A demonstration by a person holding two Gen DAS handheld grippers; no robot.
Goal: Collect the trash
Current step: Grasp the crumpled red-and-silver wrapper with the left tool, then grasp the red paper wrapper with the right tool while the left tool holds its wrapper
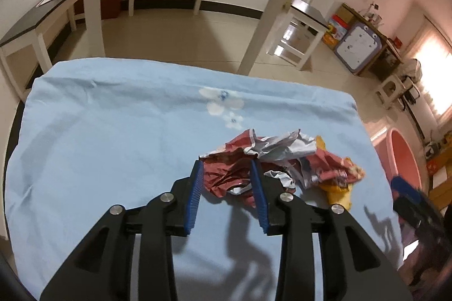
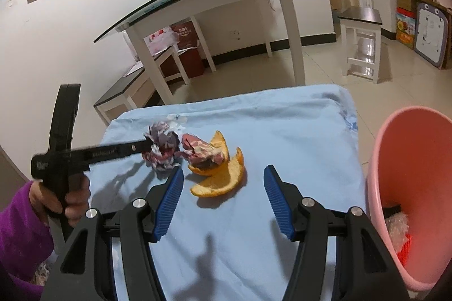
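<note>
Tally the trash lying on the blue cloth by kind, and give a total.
Crumpled red-and-white paper wrappers: 2
Curved orange peel pieces: 2
Total: 4 pieces on the light blue cloth; whether the two peel pieces are joined is unclear.

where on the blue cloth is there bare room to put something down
The blue cloth is bare across its whole left half and along the far edge past the flower print. The near strip under the right gripper is also free. It is crowded mid-right: crumpled wrappers between the left gripper fingers, and orange peel towards the pink bin.
</note>
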